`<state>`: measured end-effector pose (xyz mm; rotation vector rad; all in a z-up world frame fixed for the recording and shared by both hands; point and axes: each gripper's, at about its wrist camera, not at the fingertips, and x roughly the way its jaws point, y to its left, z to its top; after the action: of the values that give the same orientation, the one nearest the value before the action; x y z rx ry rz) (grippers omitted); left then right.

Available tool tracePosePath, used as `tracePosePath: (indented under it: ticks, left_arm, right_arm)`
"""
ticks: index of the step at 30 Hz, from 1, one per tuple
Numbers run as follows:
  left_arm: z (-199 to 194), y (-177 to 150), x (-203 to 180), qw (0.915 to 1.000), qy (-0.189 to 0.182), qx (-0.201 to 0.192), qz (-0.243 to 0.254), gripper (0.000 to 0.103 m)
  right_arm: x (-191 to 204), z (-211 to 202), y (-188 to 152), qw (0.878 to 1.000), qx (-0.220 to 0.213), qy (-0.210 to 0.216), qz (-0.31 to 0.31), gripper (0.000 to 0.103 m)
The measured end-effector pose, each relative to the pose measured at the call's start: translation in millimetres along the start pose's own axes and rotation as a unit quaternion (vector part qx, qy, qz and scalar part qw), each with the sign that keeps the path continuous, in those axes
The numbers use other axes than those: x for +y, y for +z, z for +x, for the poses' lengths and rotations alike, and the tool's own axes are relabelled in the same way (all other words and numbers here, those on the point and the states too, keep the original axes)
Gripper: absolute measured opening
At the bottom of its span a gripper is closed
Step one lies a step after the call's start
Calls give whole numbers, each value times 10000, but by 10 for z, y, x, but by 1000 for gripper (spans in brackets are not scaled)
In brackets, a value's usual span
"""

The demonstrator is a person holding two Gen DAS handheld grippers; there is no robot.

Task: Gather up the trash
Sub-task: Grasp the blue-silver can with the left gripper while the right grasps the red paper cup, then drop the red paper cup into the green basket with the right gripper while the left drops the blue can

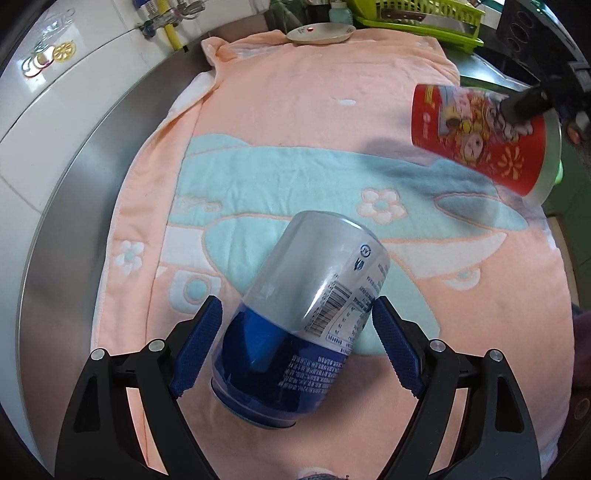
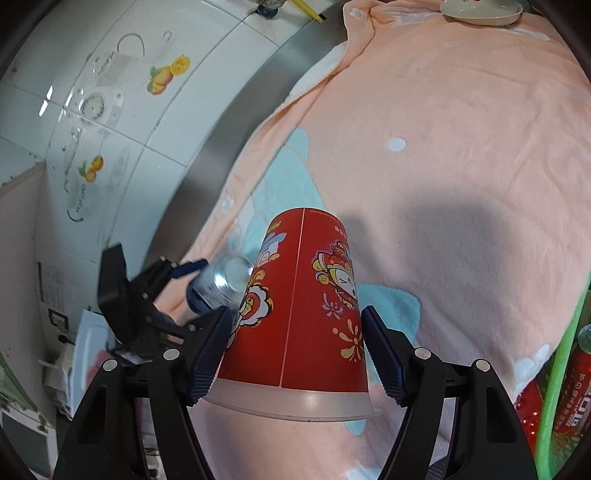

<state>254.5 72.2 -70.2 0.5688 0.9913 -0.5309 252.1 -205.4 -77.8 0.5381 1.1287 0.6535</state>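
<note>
Blue-silver can [image 1: 299, 314] sits between my left gripper [image 1: 295, 347] pads, clamped mid-body over the towel [image 1: 295, 122]. Thin, light, slick; squeeze gently. Right gripper [image 2: 295, 354] pinches red paper cup [image 2: 306, 306] near rim, crushable.

My left gripper [image 1: 295, 347]: black arms, blue ribbed pads, silver rivets. The can [image 1: 299, 317] in it is silver on its far half and dark blue on its near half, with a white label panel, black barcode and white small print. My right gripper [image 2: 295, 350] has the same black and blue. Its cup [image 2: 306, 306] is red with a white rim, cartoon figure, gold flowers and swirls. Towel [image 1: 295, 122]: peach, with mint-blue and white shapes and flower outlines. Far plate [image 1: 321, 33] is cream. Far rack [image 1: 428, 22] is lime green. Left wall tiles [image 2: 122, 110] are white with orange fruit decals.
</note>
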Motion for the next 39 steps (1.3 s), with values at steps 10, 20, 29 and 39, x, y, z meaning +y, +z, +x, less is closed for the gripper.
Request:
tracePosePath:
  ticks: [10,20,29,39]
  left_arm:
    - [159,32,-155,9992,81,267,281,86]
    - [93,28,-259,9988,277,-21,-391,76]
    - [-109,-10,-365,9917,229,-277,-1235,73]
    - [-348,333,-835,9916,-58,-555,-1167,70]
  right_arm:
    - [168,239,-102,9958,338,-608,-593,69]
    - [101,466,-33,9953,519,-639,-505,70]
    - [143,385,-90,9973,244,-545,-433,68]
    - [-279,-650,-274,9935,-799,-812,-53,68]
